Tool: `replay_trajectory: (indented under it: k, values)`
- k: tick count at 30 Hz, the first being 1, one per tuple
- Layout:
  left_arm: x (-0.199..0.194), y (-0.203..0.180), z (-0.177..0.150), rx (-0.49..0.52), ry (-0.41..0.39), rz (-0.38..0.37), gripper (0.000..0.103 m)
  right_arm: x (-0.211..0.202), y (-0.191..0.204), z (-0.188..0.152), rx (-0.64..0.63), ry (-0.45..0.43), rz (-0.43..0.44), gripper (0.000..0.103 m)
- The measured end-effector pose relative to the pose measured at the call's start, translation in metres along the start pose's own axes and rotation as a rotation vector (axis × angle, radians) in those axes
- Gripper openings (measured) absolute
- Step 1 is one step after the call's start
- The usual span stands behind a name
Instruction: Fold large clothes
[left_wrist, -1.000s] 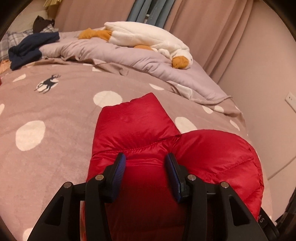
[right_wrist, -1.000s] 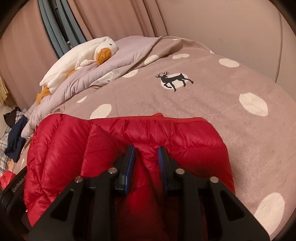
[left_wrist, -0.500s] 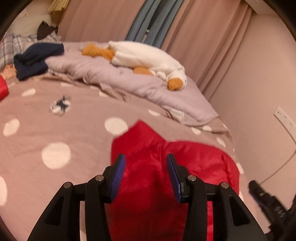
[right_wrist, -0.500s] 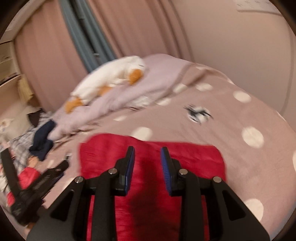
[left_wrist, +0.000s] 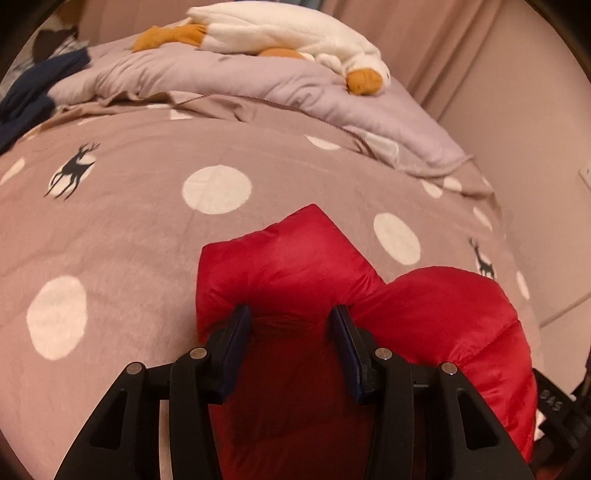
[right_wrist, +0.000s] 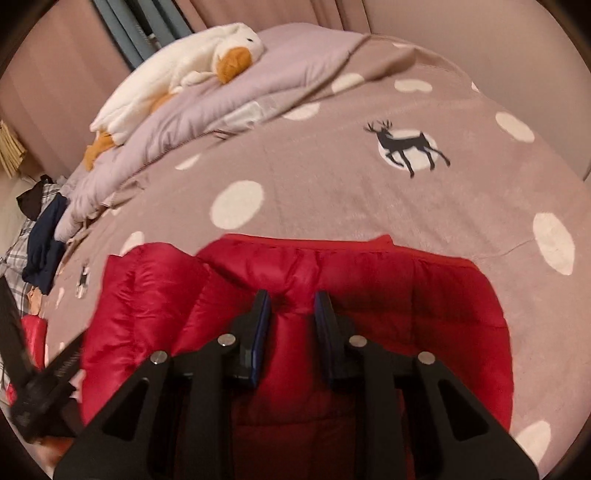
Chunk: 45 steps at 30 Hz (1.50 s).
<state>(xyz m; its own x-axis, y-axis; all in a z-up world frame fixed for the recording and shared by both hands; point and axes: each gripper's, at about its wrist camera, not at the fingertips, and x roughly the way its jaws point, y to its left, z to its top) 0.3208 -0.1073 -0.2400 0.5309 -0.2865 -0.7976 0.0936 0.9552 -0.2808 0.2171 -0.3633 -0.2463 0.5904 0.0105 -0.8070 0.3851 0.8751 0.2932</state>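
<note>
Both half-open: left gripper (left_wrist: 291, 325), right gripper (right_wrist: 291, 306) astride red jacket (right_wrist: 406, 291).

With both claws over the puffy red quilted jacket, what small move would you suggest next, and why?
Probably close the left claw on the puckered fabric between its open fingers. The right claw also looks open, and the puffy red quilted jacket lies bunched on the dotted blanket.
</note>
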Motion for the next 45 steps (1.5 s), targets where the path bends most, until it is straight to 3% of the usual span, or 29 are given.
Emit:
replay_trajectory:
  k: [9,13,17,21,25,28,34,45]
  values:
    - [0.002,0.0,-0.005,0.045,-0.049,0.009,0.044,0.004,-0.007,-0.005,0.024,-0.01,0.034,0.025]
    - [-0.039,0.005,-0.015,-0.003,-0.07,-0.015,0.044,-0.039,-0.007,-0.009,0.026,-0.09,0.082,0.03]
    - [-0.083,0.004,-0.031,0.045,-0.109,-0.073,0.044,-0.09,0.006,-0.02,-0.031,-0.167,0.09,0.03]
    - [-0.109,0.007,-0.055,0.035,-0.111,-0.165,0.044,-0.125,0.009,-0.048,-0.055,-0.199,0.143,0.03]
    - [-0.072,-0.001,-0.073,0.036,-0.041,-0.173,0.045,-0.095,0.003,-0.071,-0.047,-0.138,0.081,0.03]
    - [-0.056,0.003,-0.08,-0.001,-0.08,-0.199,0.05,-0.072,-0.003,-0.078,-0.051,-0.129,0.031,0.03]
    - [-0.043,-0.017,-0.076,0.092,-0.059,-0.098,0.052,-0.054,-0.015,-0.07,-0.019,-0.072,0.045,0.03]
    - [-0.035,-0.019,-0.079,0.121,-0.057,-0.084,0.052,-0.044,-0.014,-0.077,-0.036,-0.121,0.017,0.03]
